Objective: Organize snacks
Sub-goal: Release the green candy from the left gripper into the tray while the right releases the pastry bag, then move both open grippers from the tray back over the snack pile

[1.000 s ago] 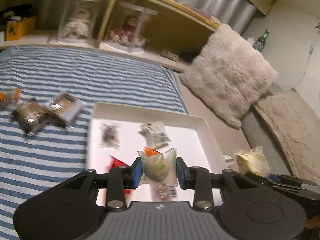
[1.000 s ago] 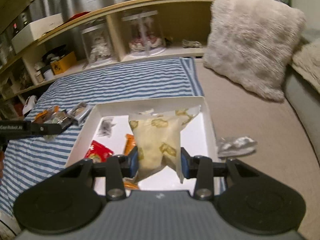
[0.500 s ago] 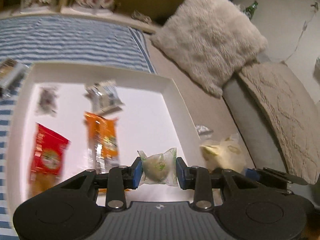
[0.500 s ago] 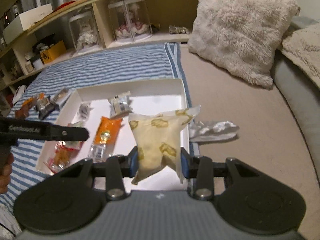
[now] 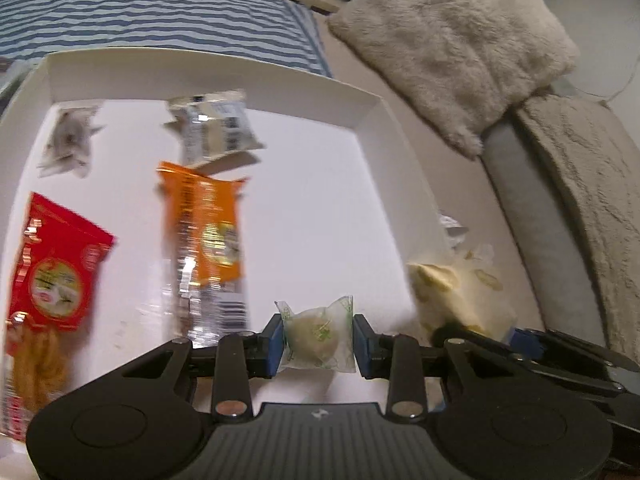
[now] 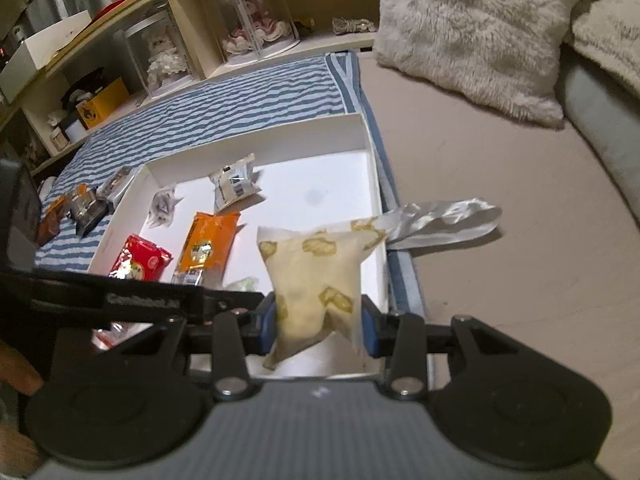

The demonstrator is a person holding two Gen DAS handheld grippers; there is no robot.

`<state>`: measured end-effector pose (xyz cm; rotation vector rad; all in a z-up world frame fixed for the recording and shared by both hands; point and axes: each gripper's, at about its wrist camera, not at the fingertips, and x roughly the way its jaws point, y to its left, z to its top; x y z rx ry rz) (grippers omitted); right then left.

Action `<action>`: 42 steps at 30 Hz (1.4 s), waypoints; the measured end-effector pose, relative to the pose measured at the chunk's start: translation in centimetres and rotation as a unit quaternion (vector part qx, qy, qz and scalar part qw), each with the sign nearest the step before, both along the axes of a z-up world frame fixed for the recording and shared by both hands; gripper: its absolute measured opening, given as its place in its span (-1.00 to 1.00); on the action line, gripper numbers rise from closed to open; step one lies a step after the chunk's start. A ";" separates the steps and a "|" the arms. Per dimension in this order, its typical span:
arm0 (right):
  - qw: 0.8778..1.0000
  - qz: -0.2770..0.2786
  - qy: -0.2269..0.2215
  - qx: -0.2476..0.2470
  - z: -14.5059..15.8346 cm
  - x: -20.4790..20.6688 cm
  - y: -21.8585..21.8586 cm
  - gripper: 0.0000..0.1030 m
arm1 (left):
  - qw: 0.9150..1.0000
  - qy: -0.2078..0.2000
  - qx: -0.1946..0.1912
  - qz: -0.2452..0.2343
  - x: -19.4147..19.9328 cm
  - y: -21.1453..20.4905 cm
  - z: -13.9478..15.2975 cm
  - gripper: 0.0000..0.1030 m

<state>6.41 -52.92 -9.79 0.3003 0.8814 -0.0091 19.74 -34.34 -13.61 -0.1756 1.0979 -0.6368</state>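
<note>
My left gripper (image 5: 319, 342) is shut on a small clear packet with a pale round cake and green print (image 5: 318, 334), low over the near part of the white tray (image 5: 360, 120). My right gripper (image 6: 319, 322) is shut on a cream pouch with yellow chip prints (image 6: 316, 280), above the tray's near right corner (image 6: 374, 148). That pouch (image 5: 460, 292) also shows at the right of the left wrist view. In the tray lie a red packet (image 5: 52, 272), an orange packet (image 5: 208, 232), a silver packet (image 5: 216, 128) and a small grey one (image 5: 68, 140).
A crumpled silver wrapper (image 6: 444, 220) lies on the beige sofa seat just right of the tray. More snack packets (image 6: 84, 204) sit on the blue striped cloth left of it. A fluffy cushion (image 6: 472, 36) and shelves with clear domes (image 6: 248, 20) stand behind.
The left gripper has sunk and come forward over the tray with its packet, so the tray now fills its view. The right gripper has come down toward the tray's right corner with the pouch.
</note>
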 end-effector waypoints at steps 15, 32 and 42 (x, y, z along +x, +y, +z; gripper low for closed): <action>1.000 -0.003 0.012 0.017 -0.1 2.0 1.2 0.19 | 1.000 -0.004 0.007 -0.009 -0.2 1.5 1.3 -0.18; 1.000 0.002 0.020 -0.005 2.0 -0.2 0.8 0.35 | 0.999 -0.015 0.032 -0.017 -1.7 2.4 3.2 0.05; 1.000 0.011 0.013 -0.015 3.0 -1.3 0.6 0.75 | 0.998 -0.035 0.051 -0.029 -2.9 3.5 4.4 0.51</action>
